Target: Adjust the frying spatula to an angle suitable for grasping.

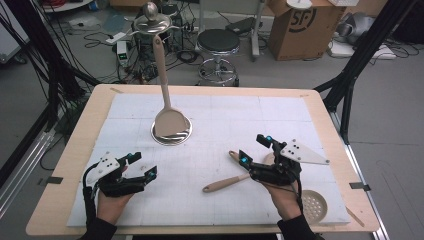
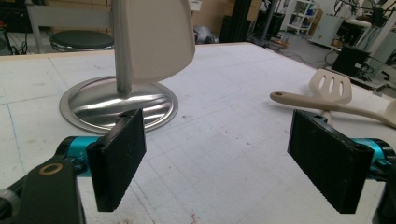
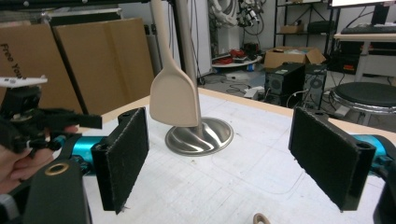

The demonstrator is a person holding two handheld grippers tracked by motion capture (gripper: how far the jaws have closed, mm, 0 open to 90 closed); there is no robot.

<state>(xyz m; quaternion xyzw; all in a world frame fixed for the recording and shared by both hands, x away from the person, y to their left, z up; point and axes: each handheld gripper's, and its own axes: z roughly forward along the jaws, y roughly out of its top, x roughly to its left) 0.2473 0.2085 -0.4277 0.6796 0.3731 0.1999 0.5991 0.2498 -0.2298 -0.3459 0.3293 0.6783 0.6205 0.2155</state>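
Near the table's (image 1: 70,165) front edge both grippers hover with jaws spread wide and holding nothing: the left gripper (image 1: 141,166) at the near left, the right gripper (image 1: 255,148) at the near right just above a beige spoon (image 1: 225,183). Behind them the steel stand (image 1: 171,134) rises mid-table with a beige spatula (image 1: 165,95) hanging blade-down, well apart from both. That spoon lies flat, long axis slanting, handle end toward the near left, beside a slotted turner (image 2: 330,87) and a perforated disc (image 1: 315,204)
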